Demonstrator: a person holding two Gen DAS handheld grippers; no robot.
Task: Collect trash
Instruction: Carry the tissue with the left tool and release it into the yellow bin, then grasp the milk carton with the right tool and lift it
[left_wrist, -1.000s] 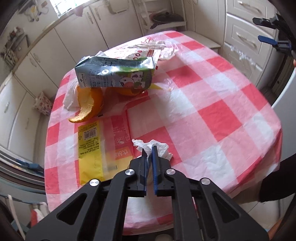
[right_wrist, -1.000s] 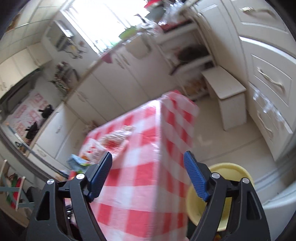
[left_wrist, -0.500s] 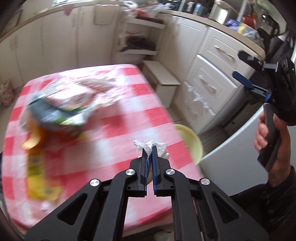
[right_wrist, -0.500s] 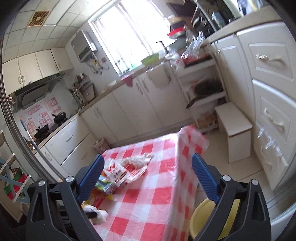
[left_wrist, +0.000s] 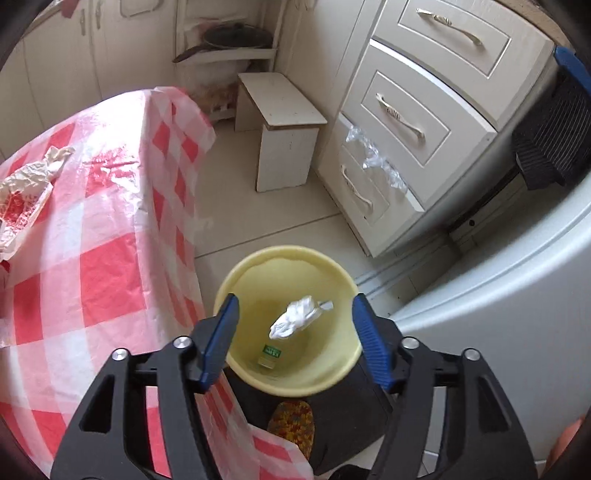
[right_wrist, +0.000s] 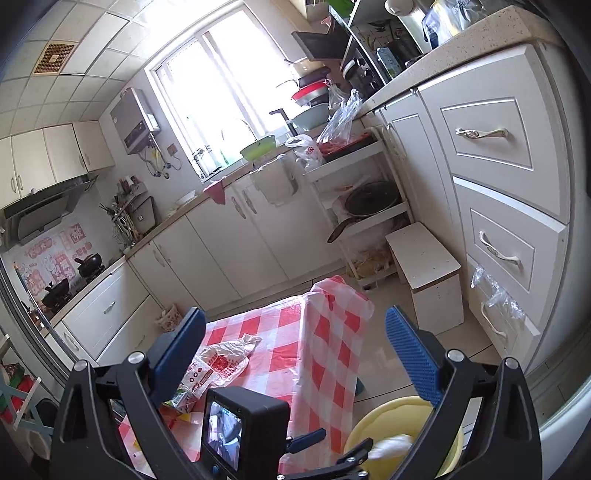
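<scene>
1. Left tongs (left_wrist: 293, 336) hang above the yellow bin (left_wrist: 236, 284), jaws opening, gripping nothing.
2. Between the jaws, untouched, a crumpled white tissue (left_wrist: 297, 317) shows inside the bin.
3. Right tongs (right_wrist: 295, 354) gape wide and empty, facing the checkered surface (right_wrist: 266, 325).

Home kitchen, cream cabinets (right_wrist: 207, 254), range hood (right_wrist: 40, 214), sink window (right_wrist: 221, 92), checked table (right_wrist: 295, 332)

Our left gripper (left_wrist: 293, 338) fills the bottom of its own view, tilted steeply downward, its jaws opening — both blue pads (left_wrist: 218, 341) stand apart with nothing pressed between them. Our right gripper (right_wrist: 295, 350) sits at the bottom of its view, pointing only slightly downward, jaws spread wide and empty — the left gripper shows in that view's lower centre.
</scene>
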